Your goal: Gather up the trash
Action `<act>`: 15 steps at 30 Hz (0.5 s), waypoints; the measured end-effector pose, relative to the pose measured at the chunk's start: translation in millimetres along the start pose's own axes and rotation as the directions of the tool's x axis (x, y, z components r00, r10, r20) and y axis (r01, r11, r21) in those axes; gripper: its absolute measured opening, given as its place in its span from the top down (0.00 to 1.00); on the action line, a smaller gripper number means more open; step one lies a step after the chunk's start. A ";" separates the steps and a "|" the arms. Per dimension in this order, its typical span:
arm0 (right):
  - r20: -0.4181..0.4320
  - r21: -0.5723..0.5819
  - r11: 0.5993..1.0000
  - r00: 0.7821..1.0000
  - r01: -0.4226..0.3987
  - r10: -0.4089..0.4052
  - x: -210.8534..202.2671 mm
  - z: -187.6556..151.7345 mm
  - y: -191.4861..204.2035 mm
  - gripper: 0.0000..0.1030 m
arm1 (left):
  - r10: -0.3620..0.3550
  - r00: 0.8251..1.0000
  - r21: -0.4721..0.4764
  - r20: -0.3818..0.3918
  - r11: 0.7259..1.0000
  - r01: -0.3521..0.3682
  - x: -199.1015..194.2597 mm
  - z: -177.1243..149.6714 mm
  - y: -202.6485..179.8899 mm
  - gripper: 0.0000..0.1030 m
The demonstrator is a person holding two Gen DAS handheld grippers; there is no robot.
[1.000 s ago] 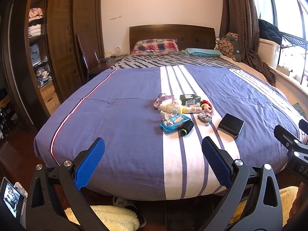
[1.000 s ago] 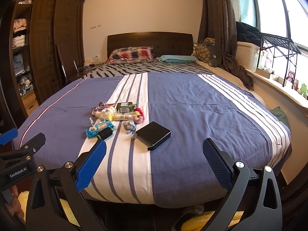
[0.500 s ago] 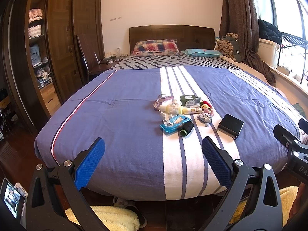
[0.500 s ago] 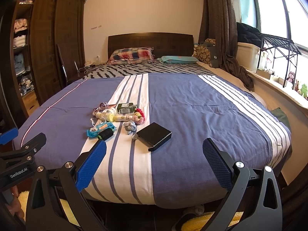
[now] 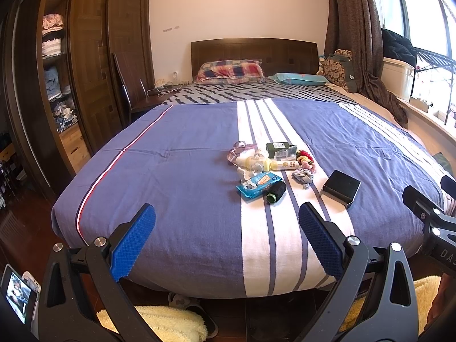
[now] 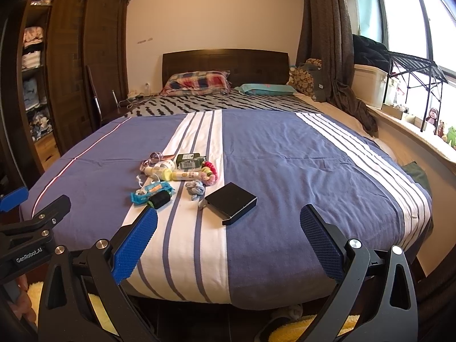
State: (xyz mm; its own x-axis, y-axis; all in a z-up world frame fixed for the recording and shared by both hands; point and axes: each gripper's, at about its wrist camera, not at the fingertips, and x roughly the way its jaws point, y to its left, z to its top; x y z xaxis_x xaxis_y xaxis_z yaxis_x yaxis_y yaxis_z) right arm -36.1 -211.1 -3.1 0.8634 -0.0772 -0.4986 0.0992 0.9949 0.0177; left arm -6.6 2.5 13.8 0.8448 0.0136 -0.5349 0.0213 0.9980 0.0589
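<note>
Blue-padded tongs (image 5: pixel 226 240) apart before littered bed (image 5: pixel 176 188)

Clutter pile (image 5: pixel 265 168) on the bed (image 5: pixel 176 176), box (image 5: pixel 340 187) right of it, pillows (image 5: pixel 230 69) behind

Bedspread (image 5: pixel 185 171) ahead of the claws is mid-blue with a wide white band carrying thin blue stripes, plus a red-and-white line off to the left. The clutter past the blue-padded fingers (image 6: pixel 134 245): a black box (image 6: pixel 230 202), a bright blue wrapper (image 5: pixel 258 183), a black spool (image 5: pixel 276 191). Way back there's a red-blue plaid pillow (image 5: pixel 230 69) and a teal one (image 5: pixel 299 79).
</note>
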 end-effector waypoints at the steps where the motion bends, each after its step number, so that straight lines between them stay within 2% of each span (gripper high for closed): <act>1: 0.000 0.000 1.000 1.000 0.000 0.000 0.1 0.5 0.2 0.03 | 0.000 1.000 0.000 0.000 1.000 0.000 0.0 -0.1 -0.2 0.08; 15: 0.000 -0.001 1.000 1.000 0.000 0.000 0.2 0.1 1.0 0.03 | 0.002 1.000 0.000 0.004 1.000 -0.002 -2.9 3.6 0.7 0.08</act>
State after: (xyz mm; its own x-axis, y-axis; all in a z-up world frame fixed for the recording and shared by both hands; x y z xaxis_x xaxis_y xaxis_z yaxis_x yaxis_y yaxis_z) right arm -35.8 -210.2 -3.1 0.8634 -0.0768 -0.4987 0.0985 0.9950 0.0173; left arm -7.1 3.0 18.4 0.8468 0.0152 -0.5318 0.0195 0.9980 0.0596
